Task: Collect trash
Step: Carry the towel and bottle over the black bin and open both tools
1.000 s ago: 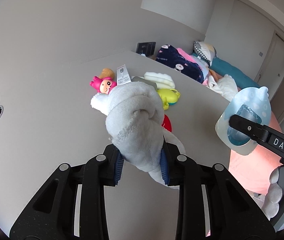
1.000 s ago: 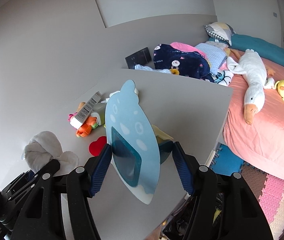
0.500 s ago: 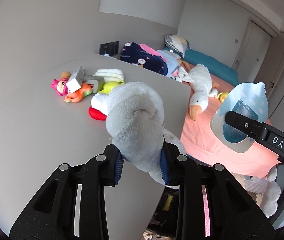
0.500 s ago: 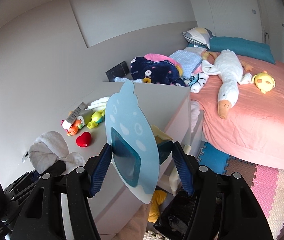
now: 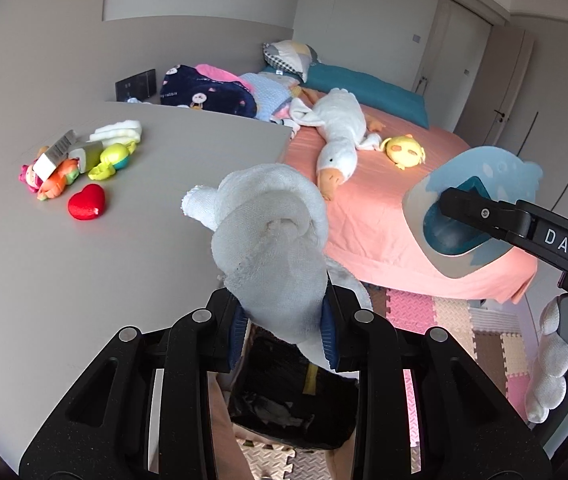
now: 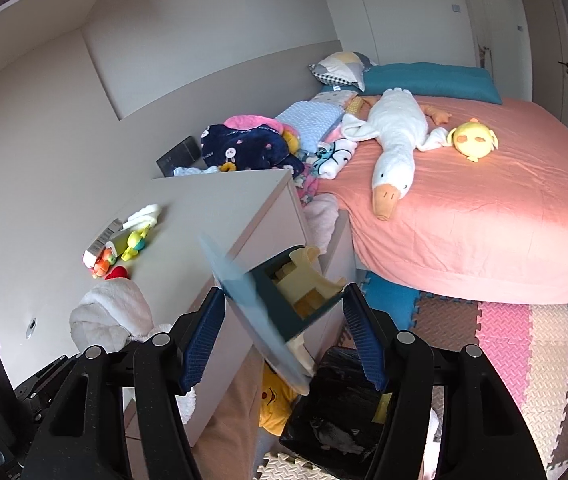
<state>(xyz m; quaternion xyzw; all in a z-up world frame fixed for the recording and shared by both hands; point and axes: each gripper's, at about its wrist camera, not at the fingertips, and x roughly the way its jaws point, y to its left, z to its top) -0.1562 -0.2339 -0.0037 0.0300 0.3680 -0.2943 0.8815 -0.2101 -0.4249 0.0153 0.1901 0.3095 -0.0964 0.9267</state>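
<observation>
1. Beyond the edge of the grey cabinet top (image 5: 131, 264), the left gripper (image 5: 284, 338) pointed forward and downward, its blue pads clamped on a knotted white cloth (image 5: 267, 240) that bulged up out of the jaws.
2. Below that gripper, a black-lined trash bin (image 5: 284, 408) stood on the foam floor mats (image 6: 524, 344), partly hidden by the cloth.
3. To its right, the right gripper (image 6: 281, 336) also tilted downward over the bin, gripping a light blue toy package (image 6: 259, 300) with a dark teal tray holding yellowish pieces; the card backing stood tilted between the pads.
4. On the cabinet top lay a red heart (image 5: 85, 201) and a cluster of small toys (image 5: 79, 160), well apart from both grippers.
5. Farther off, a white goose plush (image 6: 394, 140) lay on the pink bed (image 6: 504, 220).
</observation>
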